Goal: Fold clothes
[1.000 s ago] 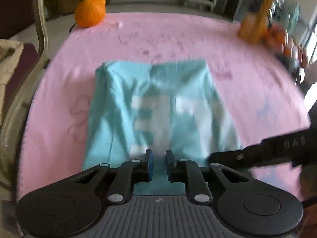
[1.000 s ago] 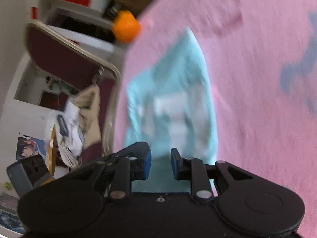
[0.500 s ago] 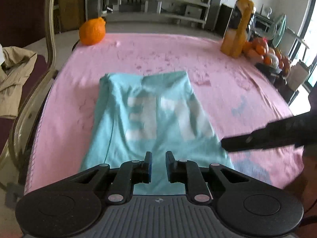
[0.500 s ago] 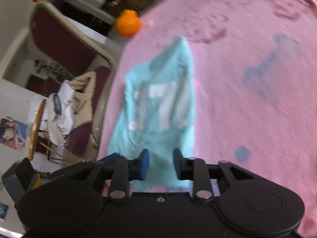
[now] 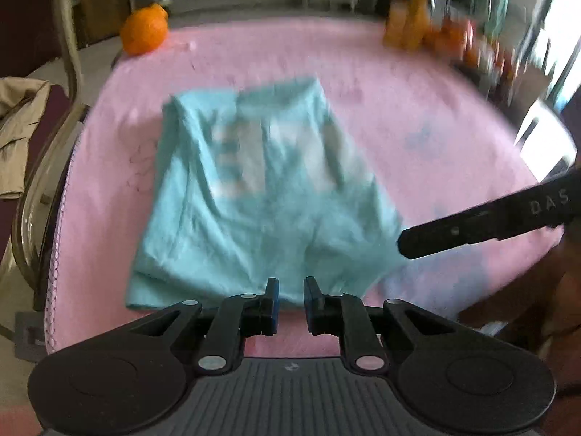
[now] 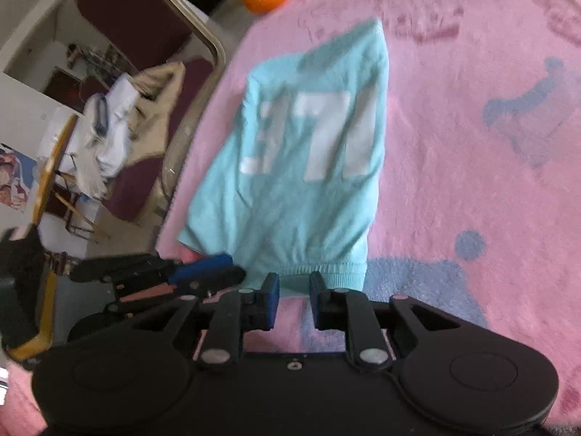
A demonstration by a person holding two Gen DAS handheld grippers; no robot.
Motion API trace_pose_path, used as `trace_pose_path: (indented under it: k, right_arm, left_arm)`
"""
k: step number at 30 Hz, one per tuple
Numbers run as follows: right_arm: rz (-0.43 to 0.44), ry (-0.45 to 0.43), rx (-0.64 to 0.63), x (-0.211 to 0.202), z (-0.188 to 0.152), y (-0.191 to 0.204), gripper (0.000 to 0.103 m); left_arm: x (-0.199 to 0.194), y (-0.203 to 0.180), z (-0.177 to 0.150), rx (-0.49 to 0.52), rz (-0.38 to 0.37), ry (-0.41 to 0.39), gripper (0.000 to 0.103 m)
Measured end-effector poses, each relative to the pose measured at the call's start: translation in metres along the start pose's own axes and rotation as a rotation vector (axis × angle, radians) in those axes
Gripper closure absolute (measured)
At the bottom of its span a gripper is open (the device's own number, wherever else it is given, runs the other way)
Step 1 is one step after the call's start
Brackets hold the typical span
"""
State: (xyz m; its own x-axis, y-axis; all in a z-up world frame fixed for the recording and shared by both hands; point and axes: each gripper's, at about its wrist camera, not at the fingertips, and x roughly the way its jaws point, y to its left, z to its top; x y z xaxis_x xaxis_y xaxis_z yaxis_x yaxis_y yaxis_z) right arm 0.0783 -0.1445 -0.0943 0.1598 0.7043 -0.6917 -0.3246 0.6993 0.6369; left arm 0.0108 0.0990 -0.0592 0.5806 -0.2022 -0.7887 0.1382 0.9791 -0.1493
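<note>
Left gripper [image 5: 290,290] and right gripper [image 6: 293,286], jaws parting with nothing between them, poised just off the near hem of a folded turquoise shirt [image 5: 261,196] lying flat mid-table on a pink cloth [image 5: 417,109], an orange [image 5: 144,31] beyond the shirt's far edge.

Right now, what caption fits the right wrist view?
Opening right tongs above the hem of a folded turquoise shirt on pink cloth.
</note>
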Motion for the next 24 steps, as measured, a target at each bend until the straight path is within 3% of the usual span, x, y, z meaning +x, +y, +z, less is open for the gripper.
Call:
trace_pose_path:
  k: [3, 6, 9, 13, 15, 20, 24]
  right_arm:
    - [0.049, -0.115, -0.007, -0.039, 0.015, 0.007, 0.073]
    - [0.074, -0.233, -0.031, -0.074, 0.033, 0.017, 0.064]
    - [0.051, -0.270, -0.053, -0.084, 0.050, 0.020, 0.052]
    - [-0.007, -0.246, 0.002, -0.060, 0.073, 0.005, 0.051]
    - [-0.015, -0.220, 0.049, -0.043, 0.084, -0.009, 0.050]
    - [-0.011, -0.157, 0.168, 0.004, 0.099, -0.049, 0.050]
    - [0.016, -0.139, 0.233, 0.031, 0.098, -0.076, 0.052]
  left_arm:
    - [-0.014, 0.023, 0.024, -0.096, 0.008, -0.079, 0.067]
    - [-0.014, 0.048, 0.051, -0.155, 0.068, -0.111, 0.061]
    - [0.005, 0.077, 0.073, -0.218, 0.073, -0.081, 0.061]
    - [0.037, 0.107, 0.080, -0.314, 0.016, -0.015, 0.057]
    - [0.050, 0.116, 0.079, -0.351, 0.027, 0.020, 0.050]
    - [0.068, 0.145, 0.072, -0.465, 0.011, 0.061, 0.049]
    - [0.079, 0.148, 0.071, -0.461, -0.042, 0.061, 0.049]
